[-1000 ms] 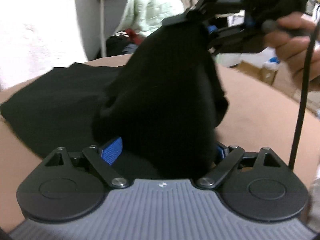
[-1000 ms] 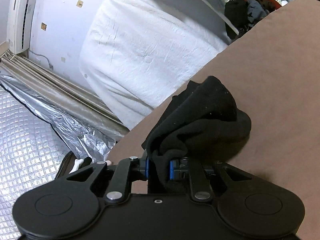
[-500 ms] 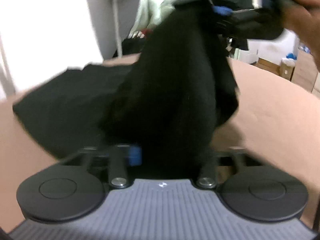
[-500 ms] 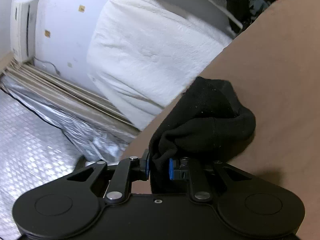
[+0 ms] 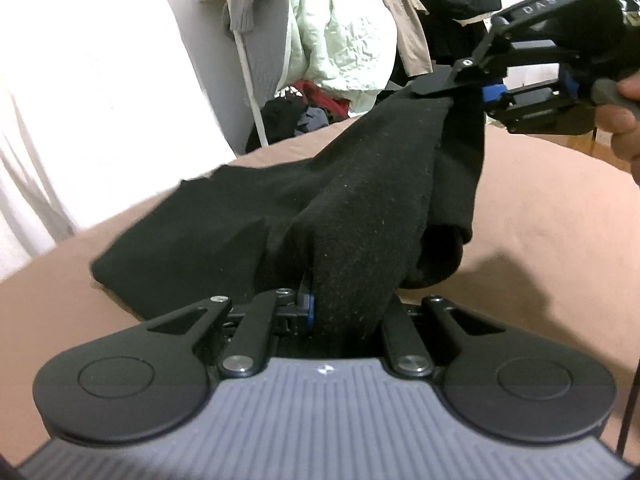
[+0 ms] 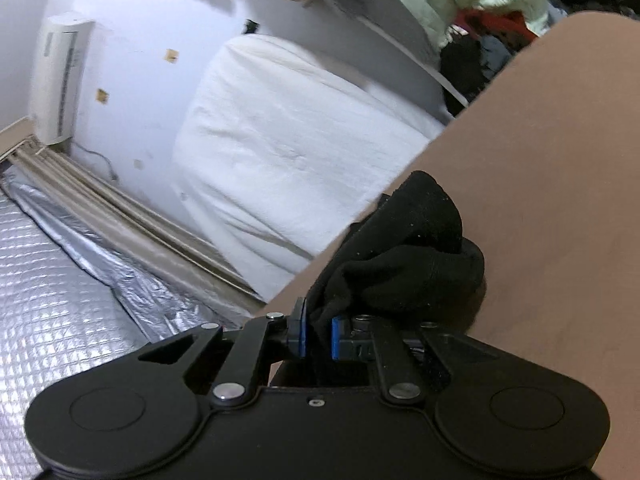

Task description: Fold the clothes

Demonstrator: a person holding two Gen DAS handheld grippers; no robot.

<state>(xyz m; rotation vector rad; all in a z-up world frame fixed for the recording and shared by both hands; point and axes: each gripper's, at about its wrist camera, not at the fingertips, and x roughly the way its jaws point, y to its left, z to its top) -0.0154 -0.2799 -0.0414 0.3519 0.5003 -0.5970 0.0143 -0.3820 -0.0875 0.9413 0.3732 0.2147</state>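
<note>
Bedding in brown [image 5: 540, 208] spreads under everything, and on it the black garment [image 5: 224, 216] lies partly flat at the left while its near edge hangs raised between both tools. Compared with a second ago, the cloth is drawn straighter and longer, so I judge an edge is being lifted for a fold. The left gripper [image 5: 344, 312] is clamped nearly closed on bunched fabric; the right gripper [image 6: 316, 334] likewise pinches a thin wad between its blue pads [image 6: 338, 338].
</note>
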